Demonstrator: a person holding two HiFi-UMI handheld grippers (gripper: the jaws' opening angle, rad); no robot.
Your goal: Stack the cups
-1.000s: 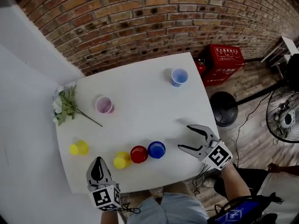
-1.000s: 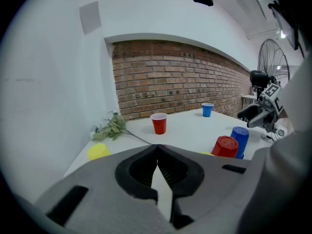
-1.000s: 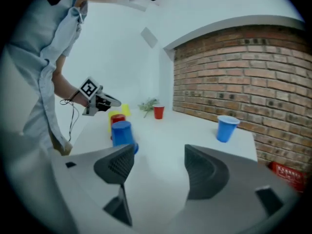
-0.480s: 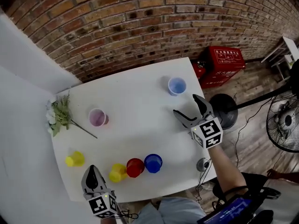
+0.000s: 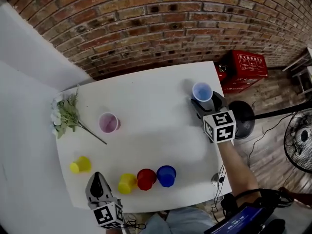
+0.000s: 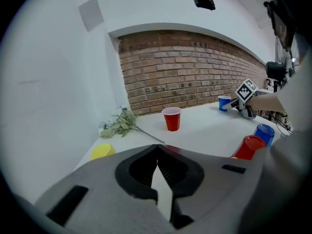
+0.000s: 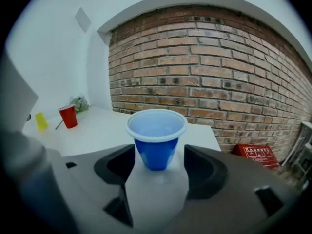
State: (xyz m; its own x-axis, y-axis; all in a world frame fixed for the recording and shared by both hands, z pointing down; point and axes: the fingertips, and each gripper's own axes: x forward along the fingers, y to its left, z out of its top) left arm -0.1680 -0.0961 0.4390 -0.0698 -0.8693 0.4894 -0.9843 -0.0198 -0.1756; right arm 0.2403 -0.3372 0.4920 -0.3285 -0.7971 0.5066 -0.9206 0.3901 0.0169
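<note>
Over at the far right corner of the worktop (image 5: 156,130): light blue cup (image 5: 202,91), upright, mouth up, pale inside, looks empty. Right claw (image 5: 204,104) around its base, cup standing square between the jaws. Jaws just been narrowing, but not clenched: released, with a gap showing on either side of the cup in the right gripper view.

Down at the near edge, left claw (image 5: 97,185) clenched on nothing, only a thin sliver between the jaws.

Just beside it, a row of three near the front edge: front yellow cup (image 5: 126,183), front red cup (image 5: 146,178), dark blue cup (image 5: 166,175), packed close together. Front yellow cup looks tipped over. Can't tell if anything's inside any of them.

Off by itself toward the left edge, another yellow cup (image 5: 81,165), also looks to be on its side.

Further back on the left, lone red cup (image 5: 108,123), upright, pinkish inside, nothing visible in it. Next to that, a flower sprig (image 5: 66,113) lying flat, stem end pointing toward the middle of the worktop.

Behind everything, brick wall (image 5: 146,23), plus a red crate (image 5: 246,67) on the floor past the right corner.
</note>
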